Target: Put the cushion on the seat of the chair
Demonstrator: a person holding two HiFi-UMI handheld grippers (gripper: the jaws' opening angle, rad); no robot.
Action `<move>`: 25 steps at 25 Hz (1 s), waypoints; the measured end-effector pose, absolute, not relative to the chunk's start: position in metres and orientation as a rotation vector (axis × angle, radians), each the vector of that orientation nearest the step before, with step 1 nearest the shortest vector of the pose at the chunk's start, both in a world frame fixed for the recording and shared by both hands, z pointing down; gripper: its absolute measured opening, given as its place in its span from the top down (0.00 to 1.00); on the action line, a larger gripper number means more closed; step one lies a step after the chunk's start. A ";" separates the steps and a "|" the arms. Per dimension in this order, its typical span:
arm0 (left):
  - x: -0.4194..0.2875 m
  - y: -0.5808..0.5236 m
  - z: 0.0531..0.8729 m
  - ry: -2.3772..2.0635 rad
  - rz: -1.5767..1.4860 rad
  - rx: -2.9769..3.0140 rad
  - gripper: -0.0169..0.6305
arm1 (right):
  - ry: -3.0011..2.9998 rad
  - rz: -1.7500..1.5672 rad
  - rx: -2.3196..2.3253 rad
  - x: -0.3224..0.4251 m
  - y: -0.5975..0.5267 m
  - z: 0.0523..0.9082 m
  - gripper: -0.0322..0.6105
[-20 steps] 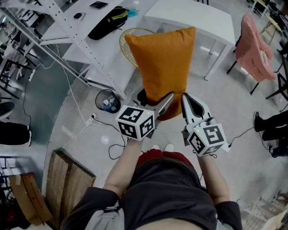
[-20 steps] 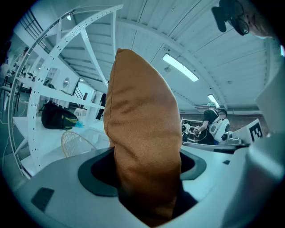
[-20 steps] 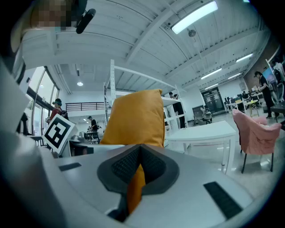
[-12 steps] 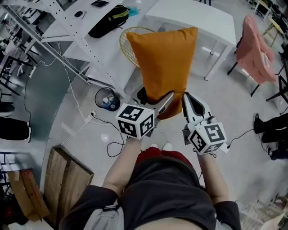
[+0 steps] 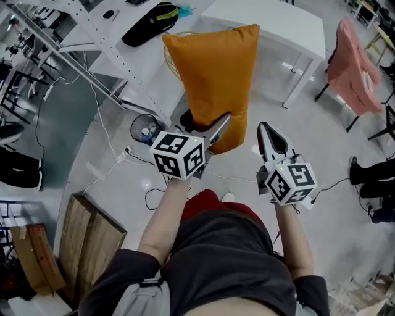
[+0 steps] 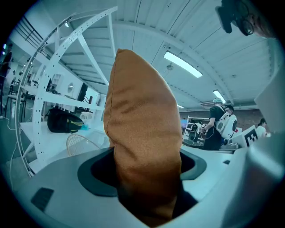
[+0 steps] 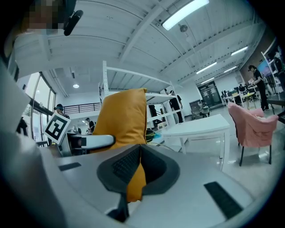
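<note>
So the orange cushion (image 5: 213, 80) looks like an easy one to handle: light, soft and floppy, cloth cover with a bit of grip, nothing to break. Being squashy, it will probably sag or swing if you only pinch a corner, so my guess is the best hold is a good bite of the bottom edge or seam, deep enough that the filling bunches up. That's about what's happening here: the left gripper (image 5: 207, 128) has its fingers (image 5: 221, 125) spread wide around the lower end and squeezed into the fabric, and the cushion stands upright in the air in front of the person, above the floor and not on any seat yet. The right gripper (image 5: 271, 133) is off to the side, apart from the cushion, fingers pressed together on nothing. Count: one cushion, two grippers, one yellow wire chair back (image 6: 82, 143) peeking out behind the cushion (likely the target, hard to be sure), one chair draped in pink (image 5: 352, 68), one white counter (image 5: 278, 21), one black bag (image 5: 148, 15), one bin (image 5: 145, 131)
</note>
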State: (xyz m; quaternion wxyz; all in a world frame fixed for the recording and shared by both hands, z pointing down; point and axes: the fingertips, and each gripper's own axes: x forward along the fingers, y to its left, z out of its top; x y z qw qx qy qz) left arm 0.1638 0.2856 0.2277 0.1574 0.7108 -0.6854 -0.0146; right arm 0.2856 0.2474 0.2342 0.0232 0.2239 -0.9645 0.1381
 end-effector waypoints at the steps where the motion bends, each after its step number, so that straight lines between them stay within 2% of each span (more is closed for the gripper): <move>1: 0.165 0.285 0.227 -1.968 -0.041 2.032 0.40 | -2.988 0.430 0.698 0.289 0.245 0.234 0.92; 12: 0.164 0.268 0.222 -2.014 -0.037 2.008 0.40 | -2.999 0.429 0.696 0.296 0.226 0.228 0.92; 25: 0.128 0.227 0.224 -2.038 -0.064 1.991 0.40 | -2.975 0.435 0.692 0.267 0.187 0.237 0.92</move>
